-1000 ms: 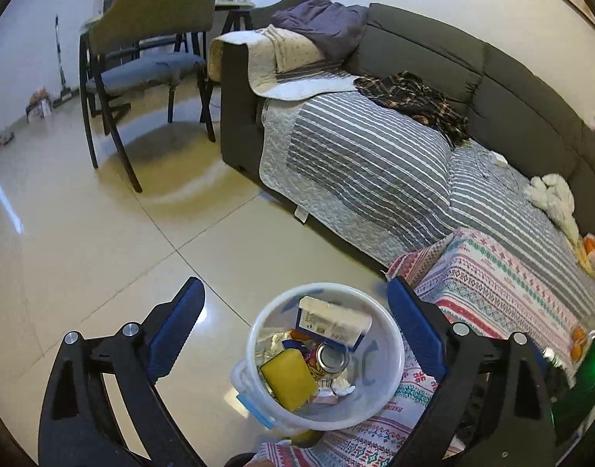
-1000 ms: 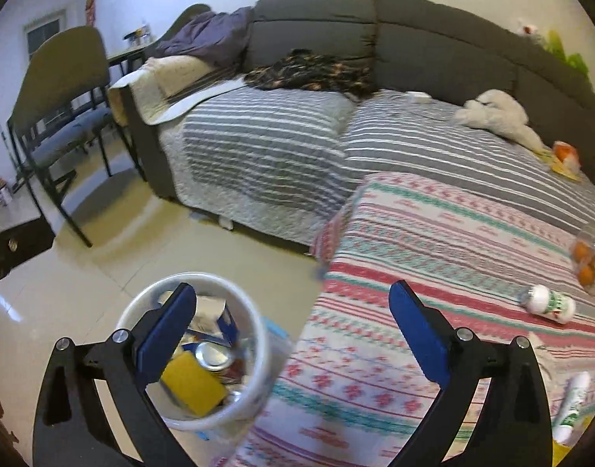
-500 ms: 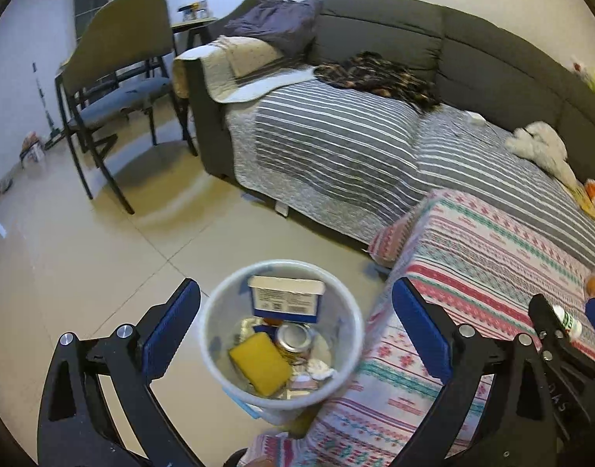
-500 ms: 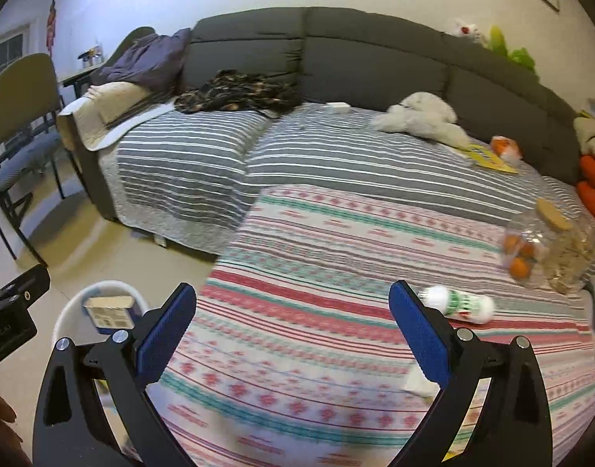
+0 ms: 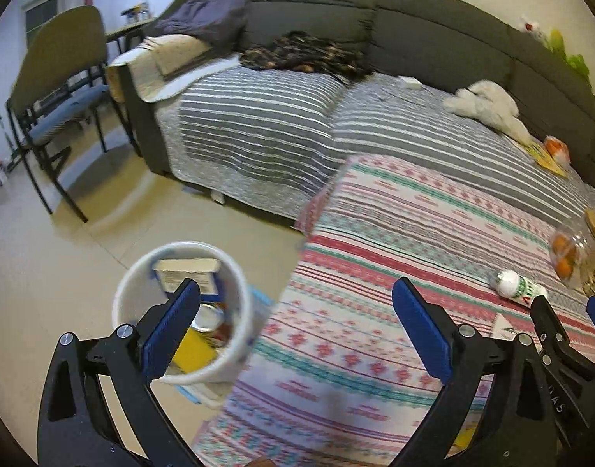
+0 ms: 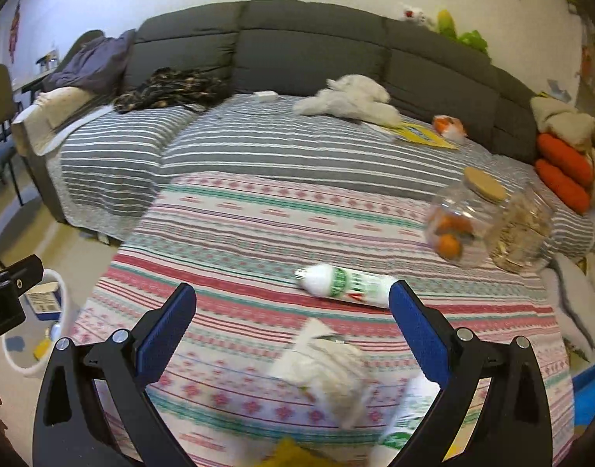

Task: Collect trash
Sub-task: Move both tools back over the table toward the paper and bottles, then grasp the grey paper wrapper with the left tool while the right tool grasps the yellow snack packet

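Right gripper (image 6: 291,321): empty, blue pads spread wide; it had swung away from the bin to face the patterned table cloth (image 6: 239,233).
Left gripper (image 5: 295,321): also spread and empty, now half over the cloth edge; the bin that had sat centred between its pads lay behind its left pad.
Meaning of the change: judged a drop-off completed and a fresh pickup begun.
Crumpled tissue (image 6: 328,366): nearest item, just ahead of and between the right gripper's pads, blurred.
White bottle (image 6: 346,282): lying on its side beyond the tissue, ahead and slightly right of the right gripper; long axis ran across the view, rounded end toward the left, other end hidden behind the right pad.
Waste bin (image 5: 180,311): on the floor left of the cloth, holding a box, a can and a yellow sponge.
Jars (image 6: 488,225): farther, right of the bottle.
Sofa (image 6: 297,50): farthest.
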A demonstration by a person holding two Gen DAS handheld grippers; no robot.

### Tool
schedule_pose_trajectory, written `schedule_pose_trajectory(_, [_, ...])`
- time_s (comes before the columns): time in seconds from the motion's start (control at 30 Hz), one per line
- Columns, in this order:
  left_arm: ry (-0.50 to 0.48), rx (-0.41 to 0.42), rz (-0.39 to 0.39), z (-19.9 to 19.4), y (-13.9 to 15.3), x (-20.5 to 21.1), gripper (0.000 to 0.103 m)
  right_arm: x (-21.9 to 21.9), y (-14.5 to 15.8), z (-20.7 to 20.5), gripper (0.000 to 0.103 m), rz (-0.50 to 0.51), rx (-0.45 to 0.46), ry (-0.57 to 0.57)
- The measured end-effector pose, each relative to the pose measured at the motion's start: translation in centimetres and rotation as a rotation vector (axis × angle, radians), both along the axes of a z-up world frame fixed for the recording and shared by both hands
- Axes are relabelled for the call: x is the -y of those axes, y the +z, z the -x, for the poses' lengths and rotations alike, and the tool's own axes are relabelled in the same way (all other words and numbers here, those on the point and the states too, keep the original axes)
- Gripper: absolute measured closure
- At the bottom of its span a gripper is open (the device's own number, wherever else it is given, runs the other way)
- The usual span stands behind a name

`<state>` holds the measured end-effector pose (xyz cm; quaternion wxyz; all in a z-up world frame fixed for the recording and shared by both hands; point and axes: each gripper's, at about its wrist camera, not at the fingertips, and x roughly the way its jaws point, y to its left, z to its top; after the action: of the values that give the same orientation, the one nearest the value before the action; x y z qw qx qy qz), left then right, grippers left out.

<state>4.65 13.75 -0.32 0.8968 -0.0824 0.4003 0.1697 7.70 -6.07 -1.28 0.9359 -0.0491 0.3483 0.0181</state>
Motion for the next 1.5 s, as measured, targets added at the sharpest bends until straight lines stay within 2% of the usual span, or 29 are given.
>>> schedule_pose_trajectory(0.23, [-0.062,-0.049,0.031,-2.4,-1.6,5.0,0.008,5.5,-0.9,-0.2,0.007,0.001,-0.021,-0.072])
schedule_pose_trajectory(0.47, [-0.138,-0.093,0.022,-3.9,-3.4,10.3,0.008,10.9,-1.8,-0.5,0.007,-0.018,-0.036,-0.155])
schedule_pose_trajectory(0.73, [-0.199,-0.222,0.067,-5.7,-7.1,16.0,0.008,17.7,-2.4,-1.4,0.007,-0.07,-0.075,-0.275])
schedule_pose_trajectory(0.87, [-0.183,-0.298,0.091,-6.8,-9.2,18.8,0.008,20.9,-2.5,-1.6,0.007,-0.091,-0.088,-0.328])
schedule_pose_trajectory(1.0, [-0.172,-0.348,0.112,-8.0,-10.6,20.9,0.008,23.0,-2.8,-1.7,0.007,-0.103,-0.107,-0.348])
schedule_pose_trajectory(1.07, [-0.192,-0.365,0.095,-8.7,-11.2,22.3,0.01,23.7,-3.2,-1.7,0.007,-0.101,-0.13,-0.341])
schedule_pose_trajectory(1.1, [-0.213,-0.376,0.078,-8.8,-11.5,22.7,0.021,23.8,-3.3,-1.7,0.007,-0.1,-0.138,-0.336])
schedule_pose_trajectory(1.13, [-0.243,-0.397,0.062,-9.0,-12.0,23.3,0.027,23.9,-3.5,-1.6,0.007,-0.097,-0.149,-0.329])
schedule_pose_trajectory(1.17, [-0.256,-0.394,0.049,-9.0,-12.1,23.5,0.027,24.0,-3.6,-1.4,0.007,-0.094,-0.157,-0.32])
schedule_pose_trajectory(1.27, [-0.322,-0.362,0.058,-8.8,-11.8,23.4,0.043,24.1,-3.7,-1.0,0.007,-0.117,-0.196,-0.266])
schedule_pose_trajectory(1.3, [-0.34,-0.349,0.078,-8.6,-11.5,23.0,0.056,24.0,-3.7,-0.9,0.007,-0.14,-0.211,-0.237])
schedule_pose_trajectory(1.33, [-0.348,-0.343,0.095,-8.5,-11.3,22.6,0.063,23.9,-3.6,-0.7,0.007,-0.164,-0.221,-0.207])
schedule_pose_trajectory(1.43, [-0.361,-0.328,0.14,-8.1,-10.5,20.7,0.075,22.8,-3.0,0.0,0.007,-0.219,-0.23,-0.053])
schedule_pose_trajectory(1.47, [-0.361,-0.313,0.141,-7.8,-10.0,19.9,0.076,22.1,-2.9,0.3,0.007,-0.216,-0.229,-0.002])
schedule_pose_trajectory(1.5, [-0.36,-0.295,0.136,-7.6,-9.3,19.1,0.078,20.8,-2.7,0.8,0.007,-0.194,-0.222,0.096])
